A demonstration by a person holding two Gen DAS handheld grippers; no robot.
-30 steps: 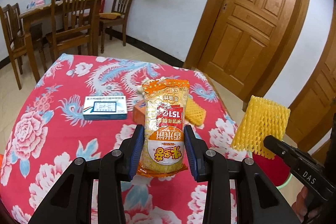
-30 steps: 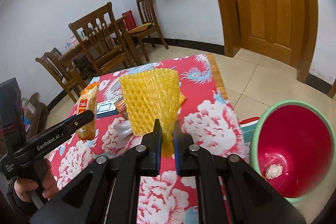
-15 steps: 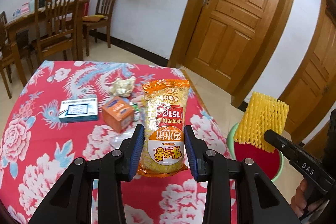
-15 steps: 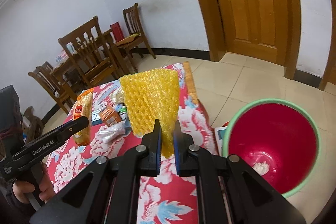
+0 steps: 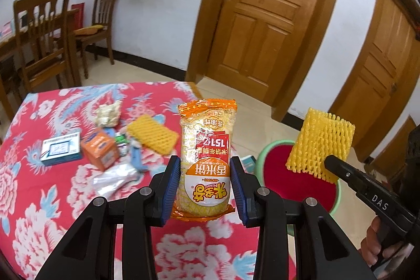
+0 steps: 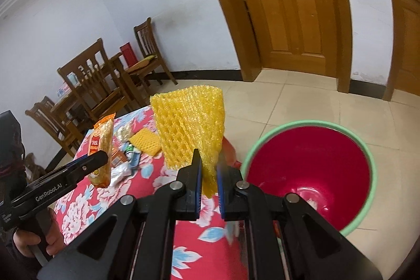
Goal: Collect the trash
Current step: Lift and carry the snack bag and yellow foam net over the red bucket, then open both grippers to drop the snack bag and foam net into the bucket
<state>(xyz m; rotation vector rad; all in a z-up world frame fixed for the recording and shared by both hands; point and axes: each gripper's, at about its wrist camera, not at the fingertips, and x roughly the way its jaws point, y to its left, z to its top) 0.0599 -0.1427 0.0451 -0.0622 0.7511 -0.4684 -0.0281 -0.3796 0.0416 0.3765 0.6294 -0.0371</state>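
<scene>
My left gripper (image 5: 205,184) is shut on an orange-and-yellow snack packet (image 5: 206,148), held upright above the table's right side. My right gripper (image 6: 209,176) is shut on the lower edge of a yellow foam net (image 6: 190,130); the same foam net (image 5: 320,142) hangs over the bin in the left wrist view. The red bin with a green rim (image 6: 309,175) stands on the floor just right of the table, with a pale scrap at its bottom. From the right wrist view the snack packet (image 6: 101,146) shows at the left in the other gripper.
More trash lies on the red floral tablecloth (image 5: 39,188): another yellow foam net (image 5: 152,134), an orange box (image 5: 99,150), a blue-white box (image 5: 61,148), crumpled paper (image 5: 108,114), a clear wrapper (image 5: 115,179). Wooden chairs (image 5: 42,38) and doors (image 5: 262,17) stand behind.
Both grippers have swung to the right with their loads, from over the table toward the bin. The bin now shows larger and nearer in both views.
</scene>
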